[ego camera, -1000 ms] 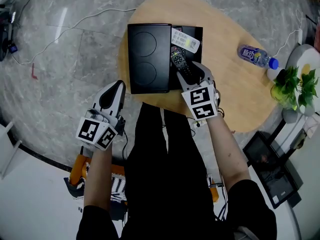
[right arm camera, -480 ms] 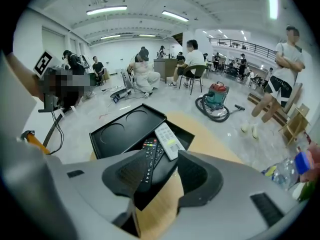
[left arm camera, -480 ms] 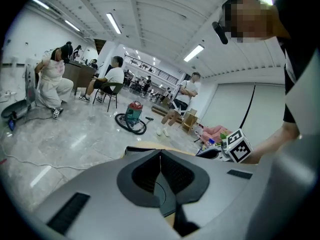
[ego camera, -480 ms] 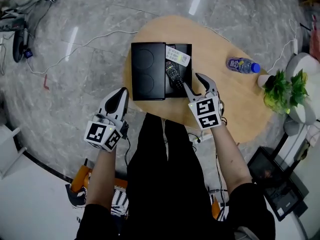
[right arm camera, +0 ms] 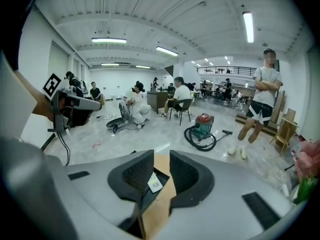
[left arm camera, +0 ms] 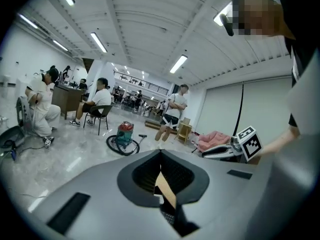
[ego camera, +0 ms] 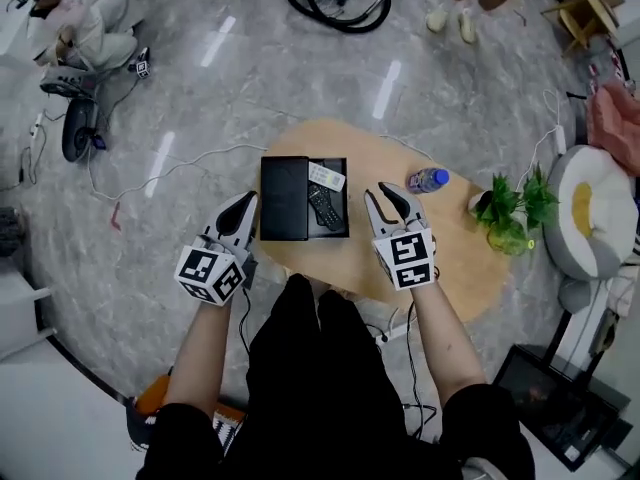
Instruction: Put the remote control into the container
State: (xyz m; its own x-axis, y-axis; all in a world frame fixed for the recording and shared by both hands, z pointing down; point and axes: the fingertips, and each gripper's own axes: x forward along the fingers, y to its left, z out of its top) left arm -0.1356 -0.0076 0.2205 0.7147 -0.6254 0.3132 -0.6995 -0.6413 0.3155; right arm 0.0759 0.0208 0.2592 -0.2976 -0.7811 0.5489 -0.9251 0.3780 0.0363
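Though wooden, table [ego camera: 455,258] amid marble floor [ego camera: 180,98]

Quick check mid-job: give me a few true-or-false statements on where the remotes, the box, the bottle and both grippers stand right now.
1. The black remote control lies inside the black rectangular container, beside a white remote control. True.
2. The right gripper holds a remote control. False: its jaws stand apart with nothing between them; they have just been closing on nothing.
3. The left gripper is shut and empty. True.
4. The clear plastic water bottle with the blue cap lies inside the container. False: it lies on the oval wooden table, to the right of the container.
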